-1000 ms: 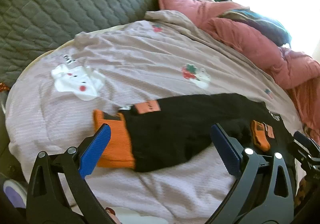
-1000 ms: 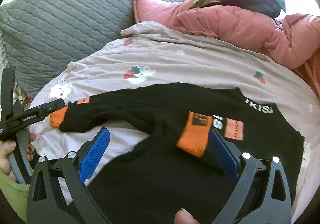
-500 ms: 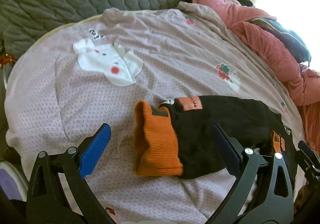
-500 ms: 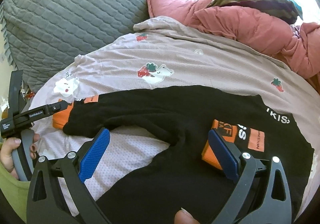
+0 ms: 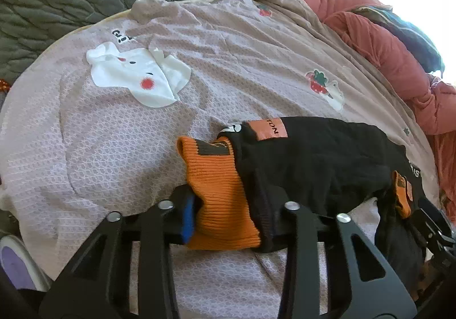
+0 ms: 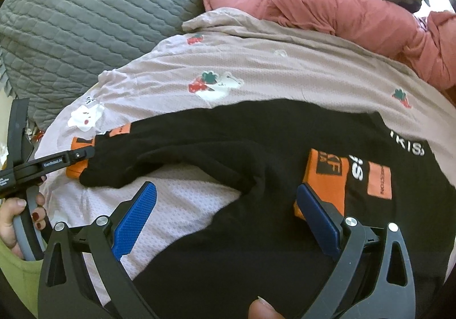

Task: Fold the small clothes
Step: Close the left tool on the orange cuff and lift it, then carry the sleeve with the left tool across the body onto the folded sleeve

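Closing on the orange cuff [image 5: 219, 193], the left gripper [image 5: 228, 219] has its jaws drawn narrow, with the ribbed knit bunched between them and one blue pad [image 5: 188, 215] pressed into its left edge. From that cuff the black sleeve [image 5: 313, 159] runs away to the right across the bed.

The right gripper [image 6: 225, 213] stands with its jaws wide and holds nothing: one blue pad hangs over the bare sheet [image 6: 176, 205], the other sits against the second orange cuff [image 6: 325, 176], which lies on the body of the black sweater [image 6: 270, 262]. In the right wrist view the left gripper shows at the far left, held in a hand [image 6: 17, 222] and nosed into the far cuff.

The sweater lies spread across the pale printed sheet, one sleeve stretched out sideways and the other already lying on the body. A grey quilt [image 6: 99, 14] and a pink duvet [image 6: 327, 5] are heaped well beyond it.

The step in hand looks to be the sleeve fold: taking the outstretched sleeve by its cuff. The next move would call for a firm grip on that cuff, then a lift clear of the sheet and a carry inward over the body, laying the sleeve flat without dragging the sweater out of shape. The right gripper could pin the body or take the hem.
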Demonstrator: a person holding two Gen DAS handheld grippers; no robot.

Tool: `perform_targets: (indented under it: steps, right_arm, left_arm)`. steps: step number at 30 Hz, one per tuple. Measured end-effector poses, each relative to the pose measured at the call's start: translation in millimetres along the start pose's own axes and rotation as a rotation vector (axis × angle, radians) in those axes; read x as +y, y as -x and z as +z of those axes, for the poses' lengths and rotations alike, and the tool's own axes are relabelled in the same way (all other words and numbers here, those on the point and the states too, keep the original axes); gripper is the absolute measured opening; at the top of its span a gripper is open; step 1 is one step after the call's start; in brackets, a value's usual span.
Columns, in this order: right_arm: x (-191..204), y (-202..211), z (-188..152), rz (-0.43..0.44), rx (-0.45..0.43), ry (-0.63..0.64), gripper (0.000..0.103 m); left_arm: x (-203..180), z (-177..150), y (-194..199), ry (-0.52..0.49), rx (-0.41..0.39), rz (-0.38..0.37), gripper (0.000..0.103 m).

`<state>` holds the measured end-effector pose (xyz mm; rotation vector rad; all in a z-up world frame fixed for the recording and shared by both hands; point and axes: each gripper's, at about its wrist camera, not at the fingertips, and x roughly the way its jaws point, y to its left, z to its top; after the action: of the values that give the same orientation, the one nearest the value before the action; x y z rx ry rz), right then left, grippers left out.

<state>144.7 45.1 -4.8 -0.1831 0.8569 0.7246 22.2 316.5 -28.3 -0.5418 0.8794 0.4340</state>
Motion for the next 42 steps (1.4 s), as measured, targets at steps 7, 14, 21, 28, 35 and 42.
perform_targets:
  steps: [7,14,21,28,35,42]
  right_arm:
    - [-16.7,13.4,-9.4,-0.005,-0.017,-0.047,0.098]
    - [-44.0,30.5,-21.3,-0.030,-0.035,-0.102,0.098]
    - [-77.7,47.3,-32.5,-0.054,-0.056,-0.173,0.098]
    - [-103.9,65.8,-42.9,-0.054,-0.091,-0.233,0.098]
    - [-130.5,83.8,-54.6,-0.055,-0.123,-0.285,0.098]
    - [-159.6,106.5,-65.9,-0.088,-0.170,-0.345,0.098]
  left_arm:
    - [-2.1,1.2,10.1,-0.006,-0.050,-0.038,0.005]
    - [-16.3,4.8,32.4,-0.027,-0.131,-0.099,0.003]
    - [-49.7,7.7,57.2,-0.060,-0.180,-0.178,0.002]
    - [-109.9,10.9,72.1,-0.136,-0.209,-0.249,0.002]
    - [-178.1,7.2,80.0,-0.234,-0.192,-0.334,0.002]
    - [-240.9,-5.6,82.4,-0.339,-0.155,-0.400,0.002]
